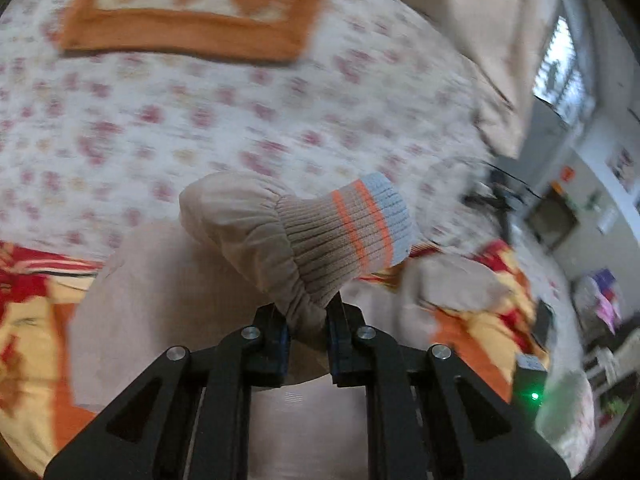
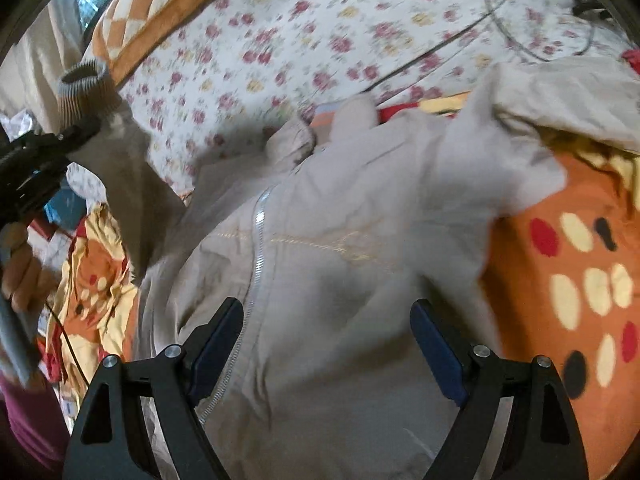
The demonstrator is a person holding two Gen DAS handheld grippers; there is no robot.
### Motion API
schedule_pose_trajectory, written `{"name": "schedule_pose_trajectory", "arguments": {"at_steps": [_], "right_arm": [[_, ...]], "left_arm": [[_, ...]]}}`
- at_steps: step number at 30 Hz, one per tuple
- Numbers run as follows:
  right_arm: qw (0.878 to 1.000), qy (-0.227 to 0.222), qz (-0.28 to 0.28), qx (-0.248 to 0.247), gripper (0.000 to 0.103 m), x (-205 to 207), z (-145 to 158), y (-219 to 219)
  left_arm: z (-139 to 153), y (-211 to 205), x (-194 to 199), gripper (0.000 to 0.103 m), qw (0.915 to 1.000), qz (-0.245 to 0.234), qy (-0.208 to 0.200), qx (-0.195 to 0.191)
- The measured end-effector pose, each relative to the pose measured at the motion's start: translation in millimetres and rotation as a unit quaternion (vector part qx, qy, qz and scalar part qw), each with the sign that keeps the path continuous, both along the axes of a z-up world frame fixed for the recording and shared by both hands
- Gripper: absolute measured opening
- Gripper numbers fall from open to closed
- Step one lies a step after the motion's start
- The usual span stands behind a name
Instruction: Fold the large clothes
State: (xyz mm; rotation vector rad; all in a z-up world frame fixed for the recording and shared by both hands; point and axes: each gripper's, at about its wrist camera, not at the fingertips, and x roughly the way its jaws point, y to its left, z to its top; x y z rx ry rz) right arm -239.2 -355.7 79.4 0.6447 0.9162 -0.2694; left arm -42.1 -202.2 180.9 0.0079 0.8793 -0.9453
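A beige zip-up jacket [image 2: 328, 216] lies spread on the bed, its zipper [image 2: 259, 248] running down the front. My left gripper [image 1: 307, 322] is shut on the jacket's sleeve just behind the ribbed cuff [image 1: 360, 228], which has orange and light-blue stripes and stands lifted above the bed. In the right wrist view the same left gripper [image 2: 86, 128] shows at the far left, holding the raised cuff [image 2: 82, 88], with a person's hand [image 2: 20, 272] on its handle. My right gripper [image 2: 326, 320] hangs open over the jacket's body, nothing between its fingers.
The bed has a white floral sheet [image 1: 200, 120]. An orange and cream checked mat [image 1: 192, 4] lies at its far side. An orange, yellow and red blanket [image 2: 568, 280] lies under the jacket. A dark cable [image 2: 440, 48] crosses the sheet. Room furniture [image 1: 560, 216] stands at the right.
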Motion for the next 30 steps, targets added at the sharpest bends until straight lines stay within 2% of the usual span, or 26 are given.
{"name": "schedule_pose_trajectory", "arguments": {"at_steps": [3, 6, 7, 9, 10, 12, 13, 14, 15, 17, 18, 19, 21, 24, 25, 27, 30], "right_arm": [[0.999, 0.003, -0.028, -0.02, 0.087, -18, 4, -11], [0.998, 0.017, -0.052, -0.018, 0.087, -35, -1, -23], [0.998, 0.023, -0.06, -0.013, 0.087, -41, -4, -28], [0.997, 0.028, -0.066, -0.009, 0.087, -48, -8, -32], [0.997, 0.029, -0.067, -0.008, 0.087, -50, -9, -34], [0.997, 0.031, -0.068, -0.004, 0.087, -52, -11, -38], [0.997, 0.03, -0.067, 0.0, 0.087, -52, -12, -39], [0.998, 0.027, -0.063, 0.003, 0.087, -48, -10, -39], [0.998, 0.024, -0.058, 0.004, 0.087, -46, -9, -38], [0.999, 0.015, -0.04, 0.001, 0.088, -38, -4, -35], [0.999, 0.009, -0.033, -0.004, 0.089, -32, -2, -33], [0.999, 0.008, -0.03, -0.008, 0.089, -28, -1, -31], [1.0, 0.005, -0.022, -0.009, 0.089, -16, -1, -29], [1.0, -0.001, -0.01, 0.015, 0.091, 8, -6, -26], [1.0, 0.0, -0.009, 0.029, 0.097, 20, -11, -25], [0.999, 0.003, -0.018, 0.047, 0.099, 36, -22, -25], [0.995, 0.038, -0.067, 0.065, 0.099, 54, -42, -27]], "left_arm": [[-26, -39, -22, 0.012, 0.9994, -0.02, 0.026, 0.01], [-64, -70, -35, 0.014, 0.9974, -0.04, 0.036, 0.047], [-77, -75, -38, 0.019, 0.9964, -0.041, 0.04, 0.062], [-89, -71, -47, 0.039, 0.995, -0.044, 0.037, 0.082], [-93, -65, -49, 0.052, 0.9939, -0.047, 0.035, 0.093], [-88, -45, -52, 0.055, 0.9935, -0.051, 0.035, 0.095], [-82, -30, -54, 0.064, 0.994, -0.054, 0.029, 0.091], [-76, -12, -54, 0.078, 0.9949, -0.051, 0.018, 0.086], [-71, 4, -54, 0.082, 0.9957, -0.041, 0.004, 0.084], [-65, 43, -52, 0.083, 0.9949, 0.003, -0.034, 0.094], [-66, 66, -49, 0.083, 0.9917, 0.029, -0.054, 0.113], [-70, 82, -46, 0.083, 0.9875, 0.05, -0.066, 0.134], [-88, 122, -35, 0.083, 0.9737, 0.102, -0.075, 0.189], [-118, 160, -15, 0.083, 0.965, 0.148, -0.02, 0.216], [-125, 166, -10, 0.083, 0.9633, 0.161, -0.006, 0.215], [-136, 172, 1, 0.083, 0.958, 0.194, 0.002, 0.211], [-146, 172, 19, 0.083, 0.9516, 0.225, 0.019, 0.208]]}}
